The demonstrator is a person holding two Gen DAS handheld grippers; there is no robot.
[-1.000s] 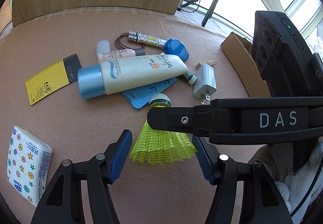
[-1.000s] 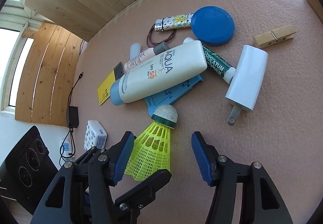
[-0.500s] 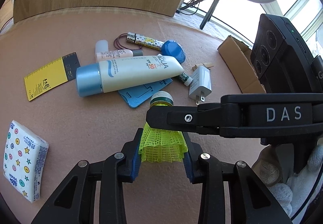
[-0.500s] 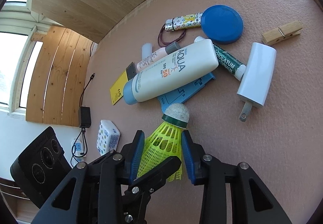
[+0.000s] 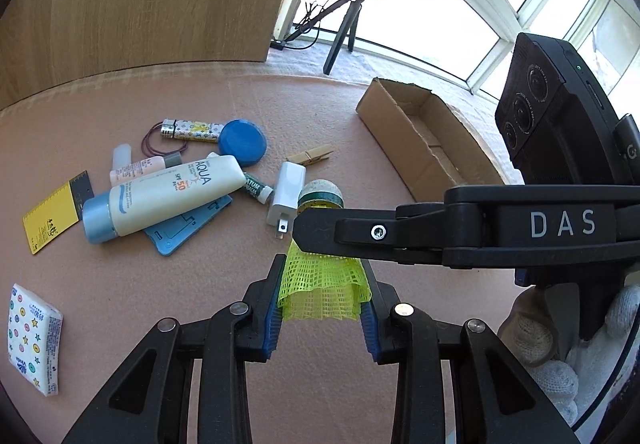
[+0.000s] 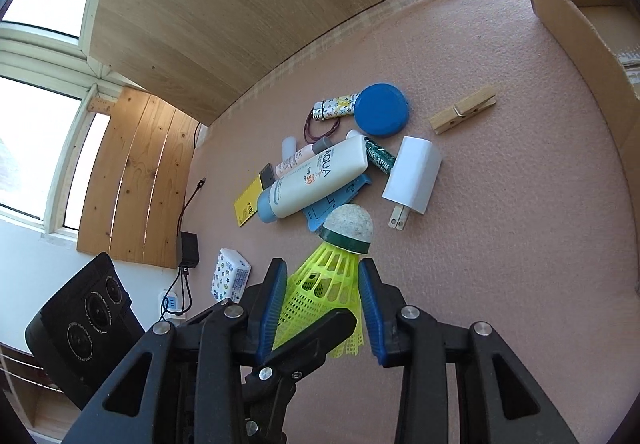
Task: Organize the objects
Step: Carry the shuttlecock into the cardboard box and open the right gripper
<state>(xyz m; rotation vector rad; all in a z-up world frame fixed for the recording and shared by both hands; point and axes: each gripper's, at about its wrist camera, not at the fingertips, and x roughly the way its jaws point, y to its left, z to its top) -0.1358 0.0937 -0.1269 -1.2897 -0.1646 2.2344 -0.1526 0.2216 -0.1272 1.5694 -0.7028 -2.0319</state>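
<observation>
although both tools have just been closing, each one now has its blue pads pressed on the mesh skirt of the yellow shuttlecock, which hangs between them above the counter and touches nothing else. the left tool squeezes the wide end of the skirt so much that the mesh is folded inward. the right tool holds the skirt from another side, closer to the cork head, and one of its black arms crosses the left view.

i judge the shuttlecock to be very light, so weight is no problem. the plastic skirt is soft and springy; it bends under the pads and can be crushed out of shape or slip out. the cork head with its green band is the stiff part, so a hold near it is safer than on the open rim, and a mild squeeze should be enough.

the cardboard box stands open, well apart from the sunscreen tube and the white charger.
</observation>
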